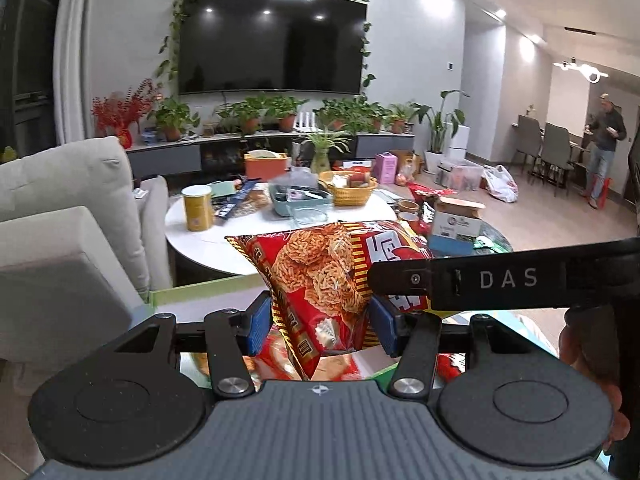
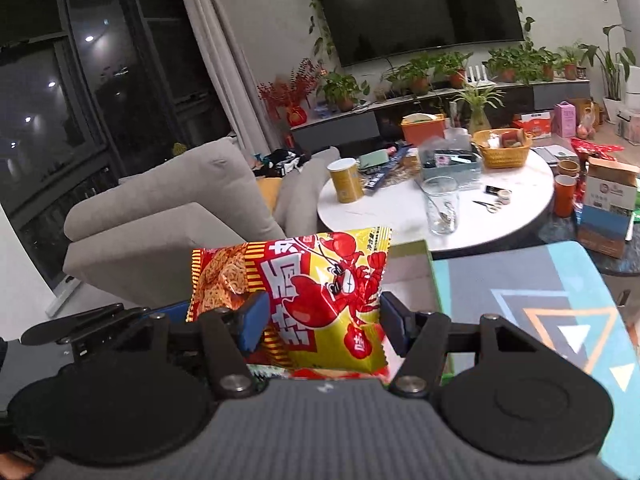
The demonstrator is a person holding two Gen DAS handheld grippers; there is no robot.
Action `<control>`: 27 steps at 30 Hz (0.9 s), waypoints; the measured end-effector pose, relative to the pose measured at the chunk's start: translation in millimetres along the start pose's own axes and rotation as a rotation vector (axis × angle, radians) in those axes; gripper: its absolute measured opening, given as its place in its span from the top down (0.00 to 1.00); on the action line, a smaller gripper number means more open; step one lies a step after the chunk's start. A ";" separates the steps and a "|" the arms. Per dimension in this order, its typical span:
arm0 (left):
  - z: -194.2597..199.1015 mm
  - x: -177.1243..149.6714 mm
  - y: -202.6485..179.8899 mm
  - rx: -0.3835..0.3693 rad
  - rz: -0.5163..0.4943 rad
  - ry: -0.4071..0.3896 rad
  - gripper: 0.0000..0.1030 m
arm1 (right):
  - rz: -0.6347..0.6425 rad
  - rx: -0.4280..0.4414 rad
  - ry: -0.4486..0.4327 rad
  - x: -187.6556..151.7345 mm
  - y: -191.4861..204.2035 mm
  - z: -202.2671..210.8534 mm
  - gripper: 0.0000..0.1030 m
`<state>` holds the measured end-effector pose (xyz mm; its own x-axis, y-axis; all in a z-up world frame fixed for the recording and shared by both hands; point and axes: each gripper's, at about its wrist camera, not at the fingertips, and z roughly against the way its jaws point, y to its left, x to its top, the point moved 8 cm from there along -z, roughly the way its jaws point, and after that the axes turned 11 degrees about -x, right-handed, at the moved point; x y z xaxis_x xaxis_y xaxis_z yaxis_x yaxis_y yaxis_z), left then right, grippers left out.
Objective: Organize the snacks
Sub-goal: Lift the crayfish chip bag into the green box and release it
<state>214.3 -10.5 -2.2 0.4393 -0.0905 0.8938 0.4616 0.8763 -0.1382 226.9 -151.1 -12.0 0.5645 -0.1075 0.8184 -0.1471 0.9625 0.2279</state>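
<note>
A red and yellow snack bag (image 1: 320, 276) printed with fried noodle pieces and a red crayfish is held up in the air by both grippers. My left gripper (image 1: 320, 326) is shut on its noodle-printed end. My right gripper (image 2: 322, 326) is shut on the crayfish-printed end of the same bag (image 2: 320, 296). The right gripper's black arm marked DAS (image 1: 508, 278) crosses the left wrist view. More red snack packets (image 1: 336, 366) lie below in a green-rimmed box (image 1: 200, 290); its wall also shows in the right wrist view (image 2: 408, 268).
A round white table (image 2: 400, 216) ahead holds a yellow can (image 2: 346, 180), a glass (image 2: 440, 204), a wicker basket (image 2: 504, 148) and a teal tray (image 2: 452, 164). A grey sofa (image 2: 168, 208) stands left. A patterned mat (image 2: 532, 296) lies right. A person (image 1: 604, 148) stands far right.
</note>
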 end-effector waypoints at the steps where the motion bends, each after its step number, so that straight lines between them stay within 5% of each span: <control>1: 0.2 0.9 3.6 0.005 0.001 -0.001 0.52 | -0.001 0.005 0.001 -0.5 3.5 -0.1 0.37; 27: -69.0 -30.5 106.4 0.083 0.094 0.116 0.52 | -0.041 0.007 0.130 -17.9 36.9 -110.8 0.37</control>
<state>303.2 52.8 -73.5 0.5661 -0.0562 0.8224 0.3508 0.9192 -0.1786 301.3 -86.0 -76.6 0.6703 -0.1129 0.7334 -0.1270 0.9563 0.2633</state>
